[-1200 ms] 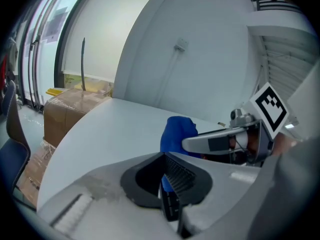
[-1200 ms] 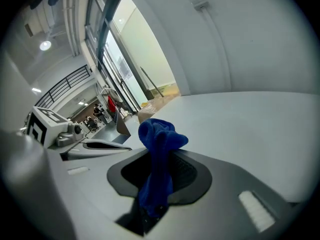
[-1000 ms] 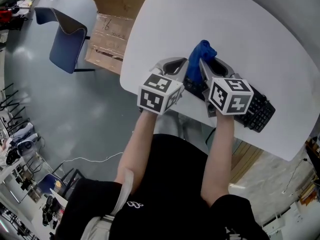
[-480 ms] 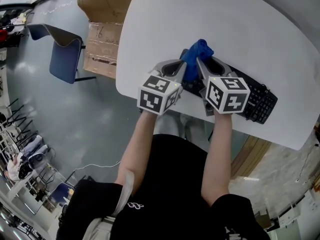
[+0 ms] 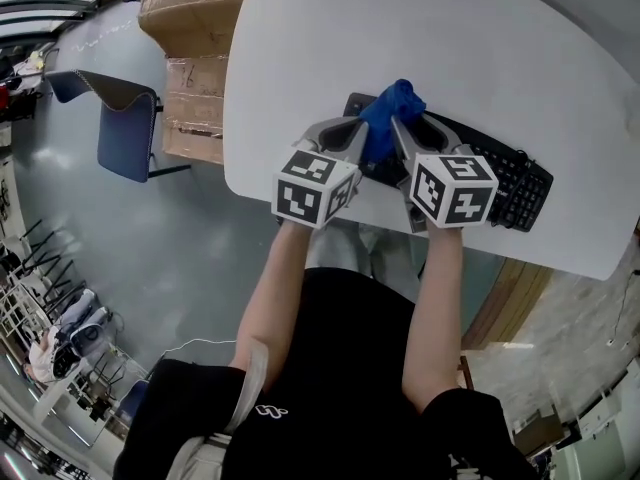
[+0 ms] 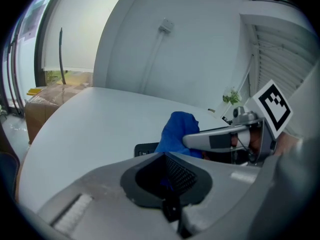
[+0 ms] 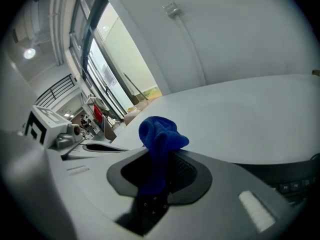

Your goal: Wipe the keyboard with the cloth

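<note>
light: bright, even daylight from tall windows [image 7: 95, 69] | shadows: faint on round white desk [image 5: 520, 58] | edges: heavy fisheye, black corners | focus: right claw [image 7: 156, 184] soft

This reads as an open lab or workshop hall rather than a home. A broad white round-edged table [image 5: 420, 38] stands on a smooth bare grey floor [image 5: 150, 258]. Brown cardboard boxes [image 5: 195, 28] are stacked ahead and left of the left gripper [image 5: 350, 138], with a blue-grey padded chair [image 5: 125, 128] further left. Cluttered metal racks [image 5: 50, 328] stand behind-left, and tall glazed windows [image 6: 70, 39] rise beyond the boxes.
</note>
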The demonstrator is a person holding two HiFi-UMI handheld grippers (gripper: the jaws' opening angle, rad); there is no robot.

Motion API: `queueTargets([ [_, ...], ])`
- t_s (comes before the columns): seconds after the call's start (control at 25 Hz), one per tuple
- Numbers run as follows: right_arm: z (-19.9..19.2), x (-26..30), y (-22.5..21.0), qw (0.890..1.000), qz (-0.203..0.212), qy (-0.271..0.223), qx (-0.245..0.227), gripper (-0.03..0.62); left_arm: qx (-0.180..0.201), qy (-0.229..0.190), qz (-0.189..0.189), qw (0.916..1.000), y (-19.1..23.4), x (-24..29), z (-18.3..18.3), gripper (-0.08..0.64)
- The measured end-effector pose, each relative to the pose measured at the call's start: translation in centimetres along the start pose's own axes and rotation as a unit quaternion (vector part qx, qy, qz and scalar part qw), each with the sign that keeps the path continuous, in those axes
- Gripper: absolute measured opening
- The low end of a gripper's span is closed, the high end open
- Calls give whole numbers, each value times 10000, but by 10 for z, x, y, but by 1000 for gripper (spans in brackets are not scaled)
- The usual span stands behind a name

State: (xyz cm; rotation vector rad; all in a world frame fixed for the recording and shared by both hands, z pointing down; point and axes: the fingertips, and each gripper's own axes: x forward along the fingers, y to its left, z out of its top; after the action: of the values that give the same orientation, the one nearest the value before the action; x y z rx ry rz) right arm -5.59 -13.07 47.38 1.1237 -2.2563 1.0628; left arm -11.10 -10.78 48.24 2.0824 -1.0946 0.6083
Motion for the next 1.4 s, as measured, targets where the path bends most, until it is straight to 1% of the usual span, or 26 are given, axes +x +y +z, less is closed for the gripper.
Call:
queueTargets([
  [0.64,-14,-33,-31,9984,-401,-219,338,97,305,184,-368,9987,-36,21,-4,-2],
  [1.04,-18,-48,-52,9967,-647,-311,387,97,376,175,-495,9979,-53,34,-3,-2],
  [1.4,-19,-63,-72,9963,-708,-308,375,95,430,148,-529,9976,-76,45,-1,-2],
])
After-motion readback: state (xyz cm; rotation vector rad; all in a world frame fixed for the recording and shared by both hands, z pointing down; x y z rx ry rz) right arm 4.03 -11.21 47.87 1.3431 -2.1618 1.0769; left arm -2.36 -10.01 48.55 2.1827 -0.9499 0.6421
